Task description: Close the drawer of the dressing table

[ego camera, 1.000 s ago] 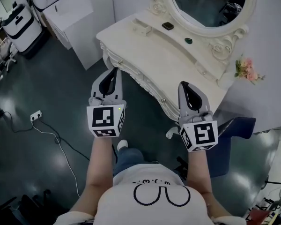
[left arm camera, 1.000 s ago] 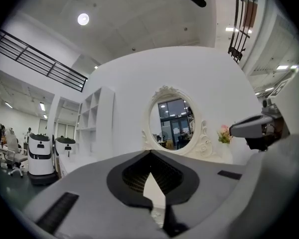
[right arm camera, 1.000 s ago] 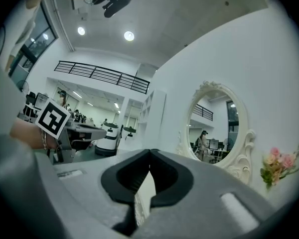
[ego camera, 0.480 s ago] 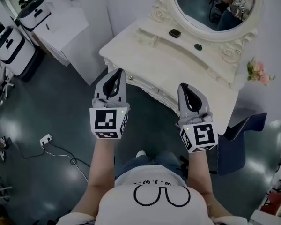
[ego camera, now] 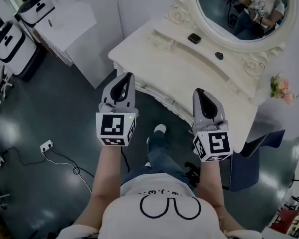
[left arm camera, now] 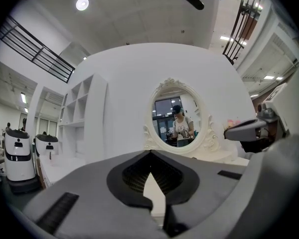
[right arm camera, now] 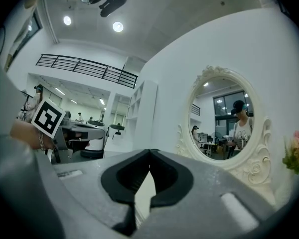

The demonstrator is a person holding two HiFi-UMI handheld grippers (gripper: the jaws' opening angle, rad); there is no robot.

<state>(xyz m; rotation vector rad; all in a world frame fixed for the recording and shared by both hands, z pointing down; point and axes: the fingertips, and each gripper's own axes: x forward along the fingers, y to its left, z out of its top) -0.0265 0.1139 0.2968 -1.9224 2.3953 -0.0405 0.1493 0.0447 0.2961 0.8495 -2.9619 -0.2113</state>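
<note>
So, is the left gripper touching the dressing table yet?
Cannot tell. In the head view the left gripper overlaps the front edge of the dressing table, but neither contact nor a gap shows plainly.

Left tool (ego camera: 125, 76), right tool (ego camera: 200, 91): jaws together.

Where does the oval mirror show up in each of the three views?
Head view: the oval mirror is at the top right.
Left gripper view: it is at the centre.
Right gripper view: it is right of centre.
Shared landmark: the pink flowers, right of the mirror in every view.
</note>
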